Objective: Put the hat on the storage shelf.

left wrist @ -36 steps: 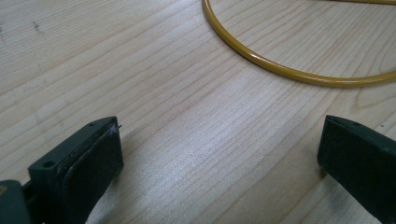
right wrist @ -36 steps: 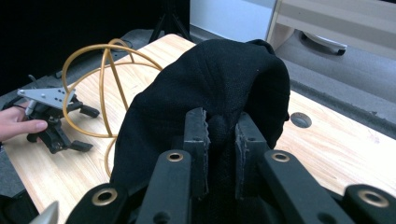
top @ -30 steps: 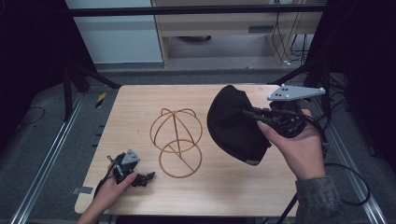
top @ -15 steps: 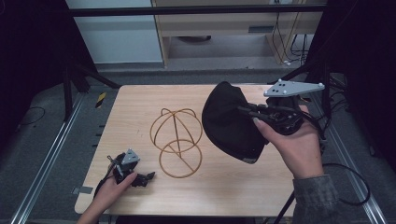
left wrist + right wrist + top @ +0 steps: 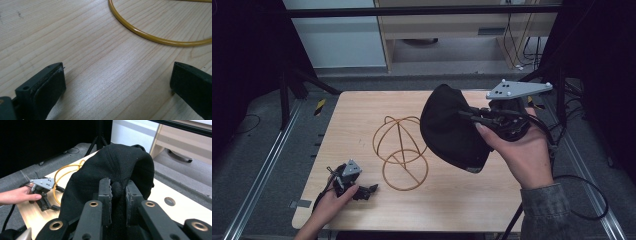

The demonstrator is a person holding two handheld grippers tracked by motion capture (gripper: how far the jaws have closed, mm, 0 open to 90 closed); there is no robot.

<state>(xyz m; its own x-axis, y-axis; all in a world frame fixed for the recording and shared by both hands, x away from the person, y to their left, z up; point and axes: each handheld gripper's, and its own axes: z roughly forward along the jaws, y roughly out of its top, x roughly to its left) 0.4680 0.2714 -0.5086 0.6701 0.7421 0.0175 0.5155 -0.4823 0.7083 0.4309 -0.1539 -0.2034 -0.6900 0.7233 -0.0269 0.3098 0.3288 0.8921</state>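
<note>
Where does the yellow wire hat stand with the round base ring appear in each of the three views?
High view: the yellow wire hat stand stands at the middle of the wooden table, left of the black cap.
Left gripper view: an arc of its base ring crosses the top right.
Right gripper view: its loops show at middle left, partly behind the cap.
Shared landmark: the table's pale wood grain.

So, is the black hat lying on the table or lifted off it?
Lifted. The black hat hangs in the air beside the wire stand, pinched between the right tongs, clear of the table.
</note>
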